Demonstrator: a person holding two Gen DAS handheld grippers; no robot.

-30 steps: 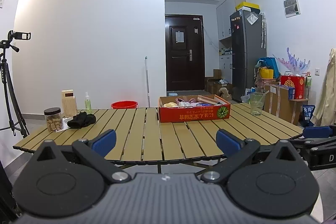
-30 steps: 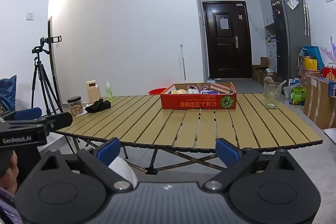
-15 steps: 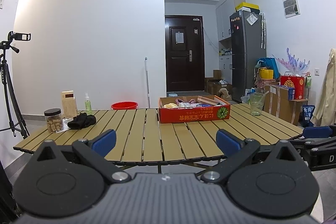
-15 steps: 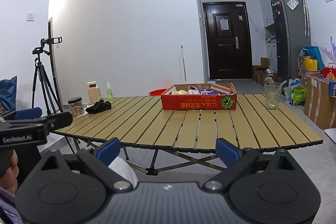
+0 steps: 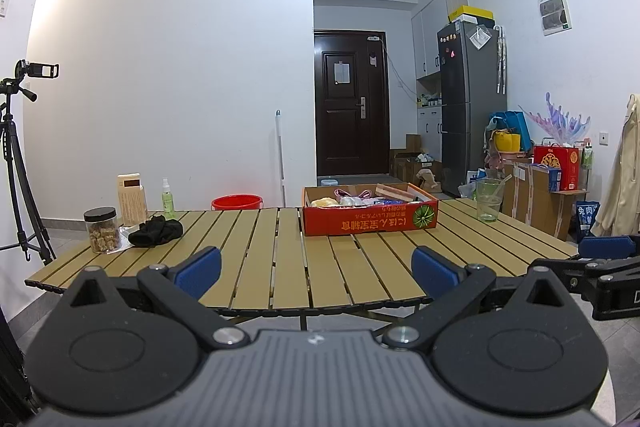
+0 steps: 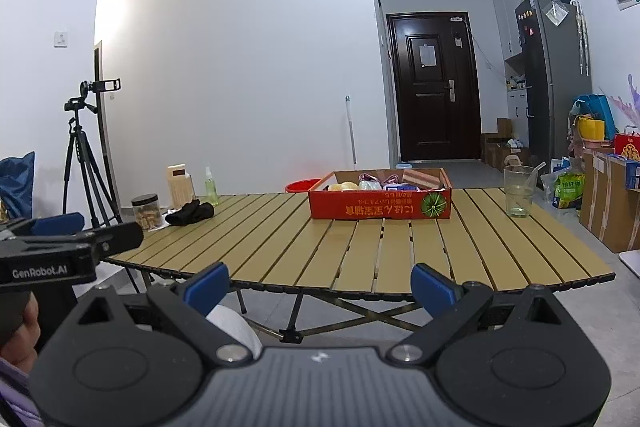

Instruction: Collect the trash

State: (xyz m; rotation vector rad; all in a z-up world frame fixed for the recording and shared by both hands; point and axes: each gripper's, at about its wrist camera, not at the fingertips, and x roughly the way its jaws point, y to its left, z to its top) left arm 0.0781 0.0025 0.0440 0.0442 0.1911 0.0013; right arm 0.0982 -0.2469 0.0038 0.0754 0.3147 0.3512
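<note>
left gripper [image 5: 316,269] spread wide, blue pads [image 5: 198,267] far apart, nothing between them. right gripper [image 6: 320,281] same: wide open, empty.

both are held off the near edge of the slatted wooden folding table [image 5: 280,259], not over it. the shallow red cardboard box of trash [image 5: 370,215] sits on the far half of the table, at about 12 o'clock from the left gripper and 12–1 o'clock from the right gripper [image 6: 380,199], well apart from both.

box: open top, low walls, holds mixed wrappers and packets, something yellow at its left end, a brown striped flat pack at its right. individual items too small to tell. front wall has yellow characters printed upside down, not readable, plus a green round fruit graphic at its right end.

table 10 o'clock corner: black-lidded clear jar of brown snacks [image 5: 102,231], black crumpled cloth [image 5: 158,231], cream rectangular bottle [image 5: 131,199], small green spray bottle [image 5: 168,199]. clear glass cup [image 5: 489,200] at 2 o'clock.

the left gripper's body, seen in the right wrist view, reads "GenRobot.AI".
</note>
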